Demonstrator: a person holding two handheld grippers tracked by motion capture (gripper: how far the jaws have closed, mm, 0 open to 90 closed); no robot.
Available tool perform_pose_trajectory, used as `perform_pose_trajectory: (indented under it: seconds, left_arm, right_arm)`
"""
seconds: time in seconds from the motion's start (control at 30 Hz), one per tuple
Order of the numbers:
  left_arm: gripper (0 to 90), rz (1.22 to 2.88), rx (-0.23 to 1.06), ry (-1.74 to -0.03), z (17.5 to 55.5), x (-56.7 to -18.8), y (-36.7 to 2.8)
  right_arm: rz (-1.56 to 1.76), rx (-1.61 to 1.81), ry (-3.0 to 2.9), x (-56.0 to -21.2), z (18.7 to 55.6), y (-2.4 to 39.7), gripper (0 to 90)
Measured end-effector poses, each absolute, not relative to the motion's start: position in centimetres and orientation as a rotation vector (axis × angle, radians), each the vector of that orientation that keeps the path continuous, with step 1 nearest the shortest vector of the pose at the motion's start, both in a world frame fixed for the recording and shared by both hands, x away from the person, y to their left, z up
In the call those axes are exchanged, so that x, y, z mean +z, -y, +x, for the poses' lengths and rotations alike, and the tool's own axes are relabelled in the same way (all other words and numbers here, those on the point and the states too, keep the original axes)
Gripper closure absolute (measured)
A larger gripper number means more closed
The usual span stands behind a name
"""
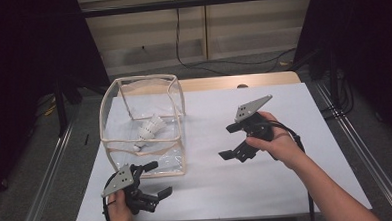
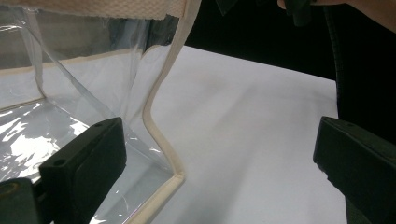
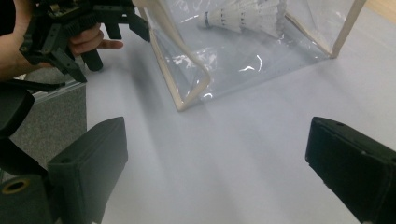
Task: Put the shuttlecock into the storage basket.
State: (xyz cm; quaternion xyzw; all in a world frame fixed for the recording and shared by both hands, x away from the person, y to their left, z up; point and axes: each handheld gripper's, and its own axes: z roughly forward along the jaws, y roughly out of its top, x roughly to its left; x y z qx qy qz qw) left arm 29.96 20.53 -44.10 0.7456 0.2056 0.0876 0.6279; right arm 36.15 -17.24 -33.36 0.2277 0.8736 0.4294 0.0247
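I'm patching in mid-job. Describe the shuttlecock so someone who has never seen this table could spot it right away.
Start at the white sheet covering the table, then find the clear bag with cream trim standing on its left half, just beyond the open left gripper. Inside, on the bag's floor, lies the shuttlecock on its side: the one white, feathered thing among see-through plastic and black grippers.

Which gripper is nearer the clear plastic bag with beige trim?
Left. The left gripper sits by the clear plastic bag's near corner; the right gripper hovers farther right.
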Motion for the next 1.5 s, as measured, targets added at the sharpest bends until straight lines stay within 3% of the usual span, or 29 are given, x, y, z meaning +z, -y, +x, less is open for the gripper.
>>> perform_pose_trajectory:
  seconds: [1.5]
  left_arm:
    - [2.8, 1.718, 0.202, -0.471, 30.0, -44.1, -20.5]
  right_arm:
    - [0.82, 1.354, -2.653, -38.9, 33.7, 22.8, 5.1]
